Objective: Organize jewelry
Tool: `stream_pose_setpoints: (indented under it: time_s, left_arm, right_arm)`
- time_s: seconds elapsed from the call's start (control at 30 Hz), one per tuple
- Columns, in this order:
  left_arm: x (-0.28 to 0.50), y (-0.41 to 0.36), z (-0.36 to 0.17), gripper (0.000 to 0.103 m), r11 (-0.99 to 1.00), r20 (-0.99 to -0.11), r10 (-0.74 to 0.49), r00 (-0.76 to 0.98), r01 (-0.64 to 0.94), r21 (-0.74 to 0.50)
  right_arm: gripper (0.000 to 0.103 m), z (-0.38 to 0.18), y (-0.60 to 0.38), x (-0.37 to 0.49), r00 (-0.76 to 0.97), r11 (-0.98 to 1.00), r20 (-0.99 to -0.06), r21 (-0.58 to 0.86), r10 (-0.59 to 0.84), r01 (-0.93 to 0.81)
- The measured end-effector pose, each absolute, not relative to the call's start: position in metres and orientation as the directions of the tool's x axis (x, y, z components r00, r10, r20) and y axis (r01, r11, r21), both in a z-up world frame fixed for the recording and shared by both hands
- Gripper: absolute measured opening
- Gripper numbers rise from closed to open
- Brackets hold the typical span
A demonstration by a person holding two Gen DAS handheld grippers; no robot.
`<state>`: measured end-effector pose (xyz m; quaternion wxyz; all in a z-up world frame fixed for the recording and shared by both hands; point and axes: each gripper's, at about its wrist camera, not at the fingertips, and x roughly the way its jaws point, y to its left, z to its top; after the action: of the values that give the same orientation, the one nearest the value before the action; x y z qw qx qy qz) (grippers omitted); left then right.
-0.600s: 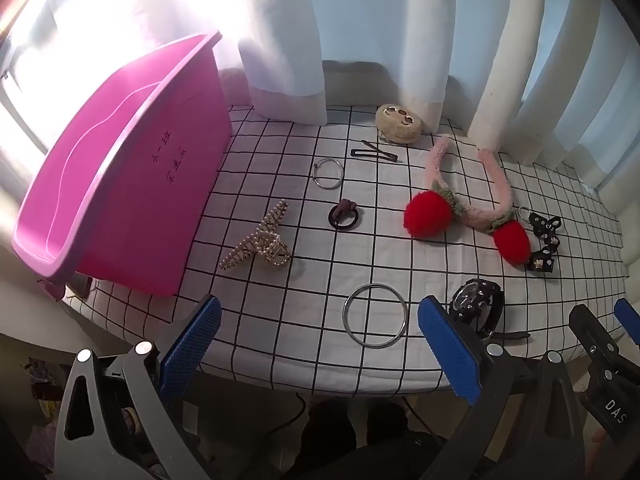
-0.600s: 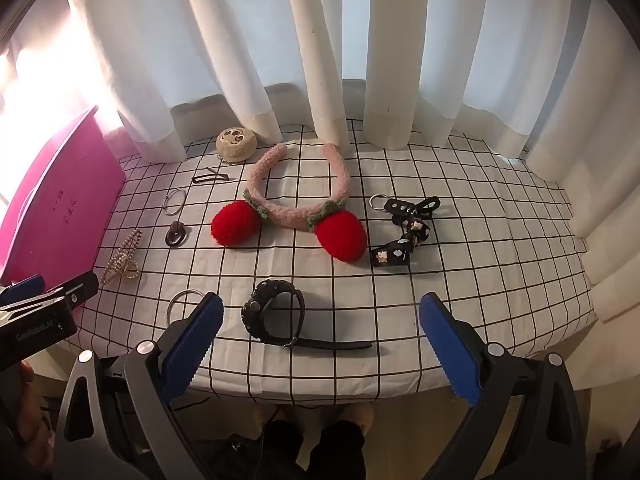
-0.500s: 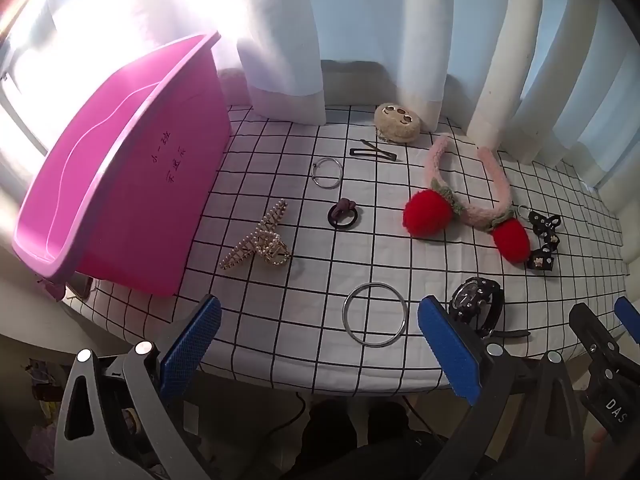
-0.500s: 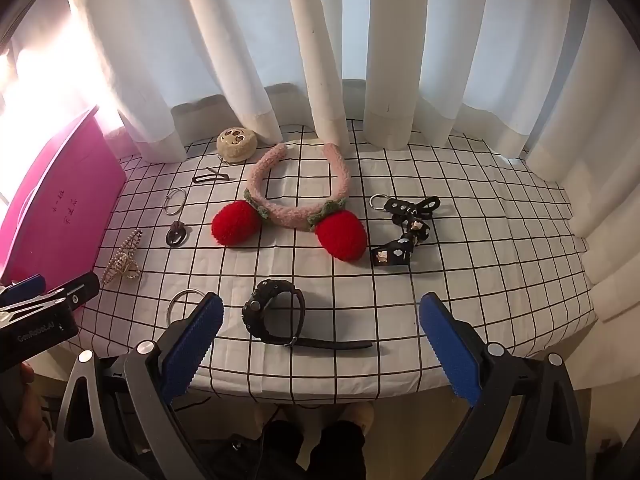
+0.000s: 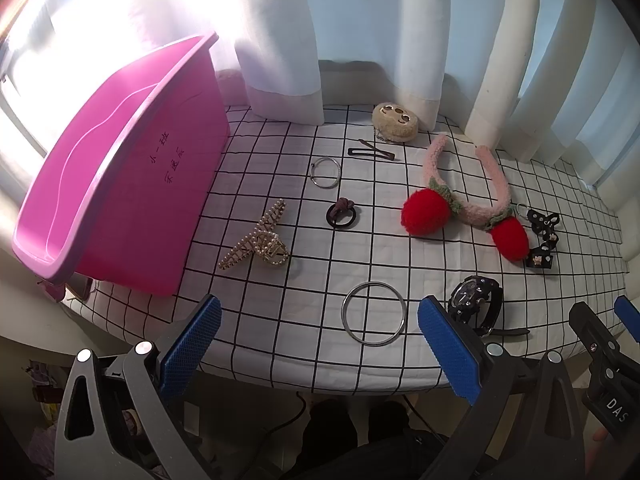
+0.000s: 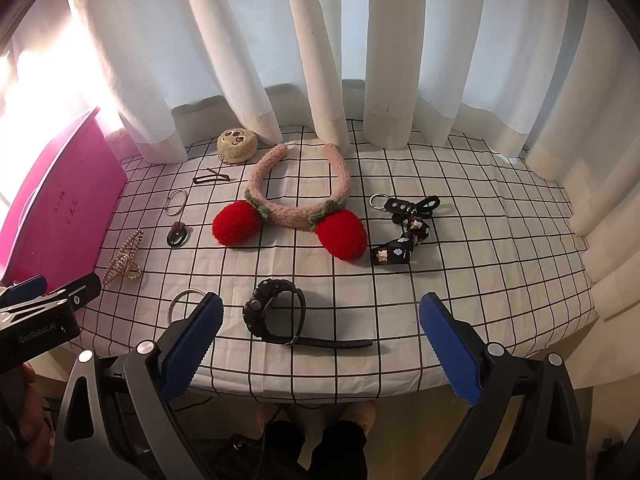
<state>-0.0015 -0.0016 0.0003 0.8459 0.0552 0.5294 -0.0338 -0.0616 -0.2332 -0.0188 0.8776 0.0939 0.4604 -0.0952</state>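
Observation:
Accessories lie on a checked cloth. A large silver bangle (image 5: 374, 313) lies nearest my open, empty left gripper (image 5: 319, 344). A black watch (image 6: 276, 312) lies just ahead of my open, empty right gripper (image 6: 318, 344). A pearl hair claw (image 5: 258, 242), a brown hair tie (image 5: 341, 214), a small ring (image 5: 325, 172), a hair clip (image 5: 372, 153) and a pink headband with red pompoms (image 6: 298, 210) lie farther back. A black keychain strap (image 6: 406, 232) lies on the right.
A pink plastic bin (image 5: 116, 184) stands on the left of the table. A beige plush pouch (image 5: 395, 123) sits at the back by white curtains (image 6: 320, 52). The table's front edge (image 6: 320, 392) is just under both grippers.
Both views shift very slightly; the grippers stay open and nothing on the table has moved.

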Motion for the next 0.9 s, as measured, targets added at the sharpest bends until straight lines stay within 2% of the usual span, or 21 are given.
stream_pose_setpoints:
  time_s: [0.4, 0.9]
  left_arm:
    - [-0.0021, -0.0024, 0.0007, 0.097, 0.991, -0.900, 0.001, 0.437, 0.117, 0.059]
    - [-0.0020, -0.0023, 0.0006, 0.097, 0.991, -0.899, 0.001, 0.437, 0.117, 0.058]
  right_arm:
    - [0.094, -0.0165, -0.2314, -0.0631, 0.559, 0.964, -0.826, 0.082, -0.075, 0.251]
    - [0.094, -0.0140, -0.2327, -0.0649, 0.577, 0.960, -0.817, 0.166, 0.007, 0.224]
